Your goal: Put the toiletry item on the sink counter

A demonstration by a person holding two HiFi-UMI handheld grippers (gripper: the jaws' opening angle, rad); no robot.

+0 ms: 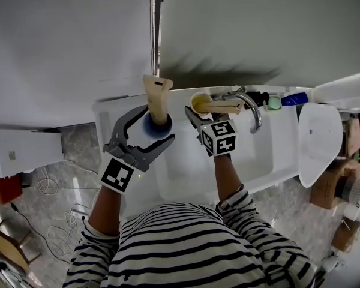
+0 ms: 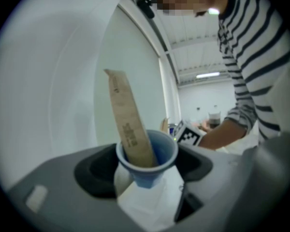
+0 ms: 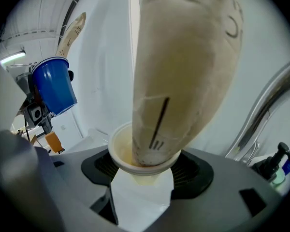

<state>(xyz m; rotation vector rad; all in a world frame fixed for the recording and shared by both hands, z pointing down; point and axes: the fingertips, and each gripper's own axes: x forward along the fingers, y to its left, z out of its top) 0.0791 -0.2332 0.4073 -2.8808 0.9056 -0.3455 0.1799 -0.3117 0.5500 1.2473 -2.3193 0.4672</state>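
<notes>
My left gripper is shut on a blue cup, held above the left part of the white sink counter. A beige toiletry tube stands upright in that cup. The left gripper view has the blue cup between the jaws with its tube leaning left. Close to the faucet, my right gripper is shut on a cream cup with a second beige tube lying over its rim. In the right gripper view this cream cup and its tube fill the middle, and the blue cup hangs at the left.
A chrome faucet arches over the white basin. Behind it stand a green item and a blue-capped bottle. A white oval lid and cardboard boxes are at the right, a white cabinet at the left.
</notes>
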